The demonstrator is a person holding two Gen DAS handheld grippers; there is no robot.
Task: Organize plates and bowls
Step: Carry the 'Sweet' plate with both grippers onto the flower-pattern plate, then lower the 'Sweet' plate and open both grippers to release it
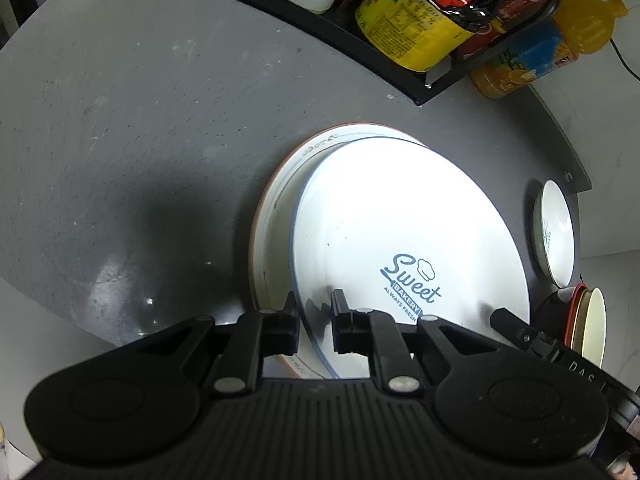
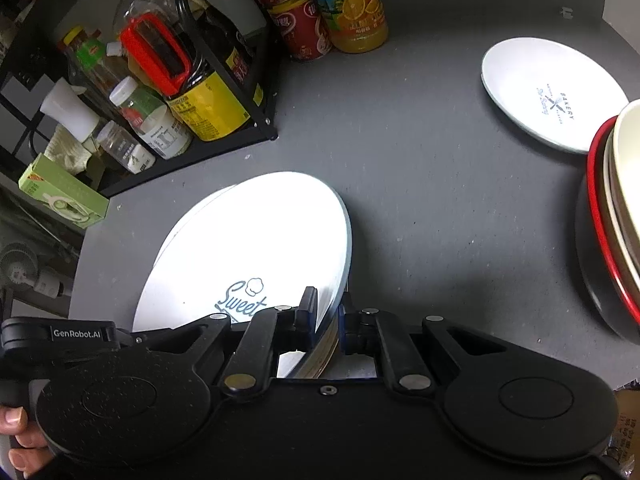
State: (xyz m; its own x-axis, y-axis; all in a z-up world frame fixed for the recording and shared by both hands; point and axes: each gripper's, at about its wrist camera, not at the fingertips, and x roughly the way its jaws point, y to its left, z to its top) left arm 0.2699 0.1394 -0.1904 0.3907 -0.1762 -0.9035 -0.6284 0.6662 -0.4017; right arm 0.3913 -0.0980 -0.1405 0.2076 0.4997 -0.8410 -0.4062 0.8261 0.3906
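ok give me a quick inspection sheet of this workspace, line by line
surface: dark grey table, scuffed and speckled.
job's things: Sweet Bakery plate lies on a larger plate; small plate sits apart; stack of bowls at the table edge.
clutter: black rack of bottles and jars, juice bottle, red can, green box.
grippers: left gripper and right gripper each straddle the plates' rim, on opposite sides; grip unclear.
cables: one black cable past the table edge.
surroundings: pale wall; a hand holds the right gripper.
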